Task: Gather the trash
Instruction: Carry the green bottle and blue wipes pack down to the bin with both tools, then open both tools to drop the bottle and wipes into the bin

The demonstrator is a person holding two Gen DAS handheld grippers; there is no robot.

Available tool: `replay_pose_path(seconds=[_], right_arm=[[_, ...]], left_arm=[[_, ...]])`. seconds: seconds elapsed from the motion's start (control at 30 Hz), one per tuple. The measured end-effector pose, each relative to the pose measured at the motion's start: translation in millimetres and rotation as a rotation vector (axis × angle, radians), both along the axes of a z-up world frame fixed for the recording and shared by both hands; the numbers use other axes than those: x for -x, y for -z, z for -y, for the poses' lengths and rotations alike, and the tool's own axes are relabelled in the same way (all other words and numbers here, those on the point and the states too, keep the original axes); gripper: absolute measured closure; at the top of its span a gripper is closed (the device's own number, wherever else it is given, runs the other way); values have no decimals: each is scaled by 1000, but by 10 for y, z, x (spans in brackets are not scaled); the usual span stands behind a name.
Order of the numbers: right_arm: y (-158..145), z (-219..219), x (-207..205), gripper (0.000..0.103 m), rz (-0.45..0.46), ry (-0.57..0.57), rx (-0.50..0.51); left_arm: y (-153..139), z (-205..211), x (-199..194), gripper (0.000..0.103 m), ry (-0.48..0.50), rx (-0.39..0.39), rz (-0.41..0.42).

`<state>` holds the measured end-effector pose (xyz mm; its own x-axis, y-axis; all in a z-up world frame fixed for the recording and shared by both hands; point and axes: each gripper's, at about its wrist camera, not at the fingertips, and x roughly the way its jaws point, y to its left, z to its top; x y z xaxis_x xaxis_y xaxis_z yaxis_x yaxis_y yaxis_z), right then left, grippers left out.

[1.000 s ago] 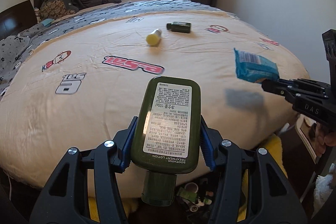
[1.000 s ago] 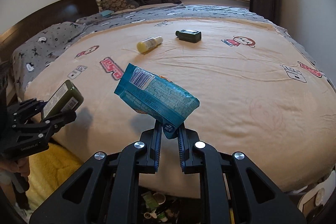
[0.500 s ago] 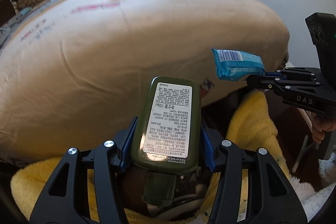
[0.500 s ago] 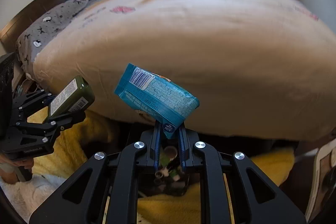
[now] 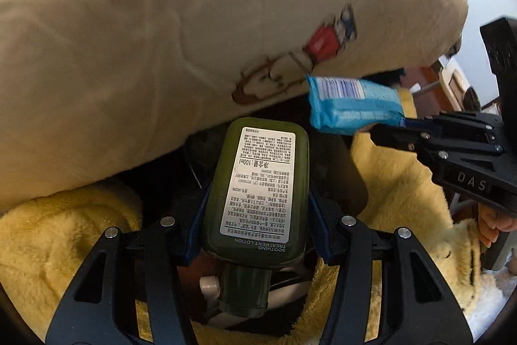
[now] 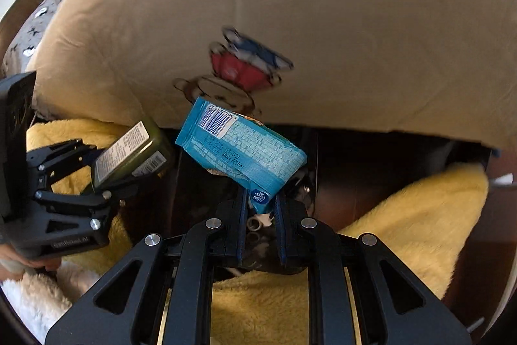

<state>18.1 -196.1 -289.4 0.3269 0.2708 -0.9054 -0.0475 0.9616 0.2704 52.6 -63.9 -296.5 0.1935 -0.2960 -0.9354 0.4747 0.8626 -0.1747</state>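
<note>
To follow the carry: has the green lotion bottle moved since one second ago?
Yes. The green lotion bottle, in the left gripper, has come down from above the bed cover, past its edge.

Two claw-mounted fisheyes, close, angled down at the bed edge (image 5: 161,37), side by side, each sighting the other.
</note>
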Motion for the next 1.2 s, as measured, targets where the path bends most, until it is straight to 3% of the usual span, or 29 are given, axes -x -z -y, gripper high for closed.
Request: replay_pose_path(seconds=[0.4, 0.5, 0.57, 0.63, 0.7, 0.9, 0.97, 1.2], right_arm=[[161, -205, -56, 82, -72, -5, -12], [154, -158, -75, 72, -84, 7, -26], [212, -16, -127, 48, -90, 19, -40], [191, -9, -134, 47, -79, 36, -43], [137, 25, -142, 46, -61, 51, -39], [-123, 83, -206, 15, 15, 90, -5], [-244, 135, -214, 8, 49, 100, 4], [-821, 219, -283, 4, 200, 110, 37]], left_arm=[[330, -24, -18, 51, -12, 1, -108], [315, -42, -33, 51, -16, 3, -117], [304, -56, -36, 47, -20, 2, -114], [283, -28, -29, 41, -22, -1, -99], [221, -42, -18, 31, -22, -9, -76], [-81, -45, -17, 11, -2, -23, 11], [-236, -68, -30, 8, 1, -18, 46], [-875, -244, -85, 8, -36, 29, 187]])
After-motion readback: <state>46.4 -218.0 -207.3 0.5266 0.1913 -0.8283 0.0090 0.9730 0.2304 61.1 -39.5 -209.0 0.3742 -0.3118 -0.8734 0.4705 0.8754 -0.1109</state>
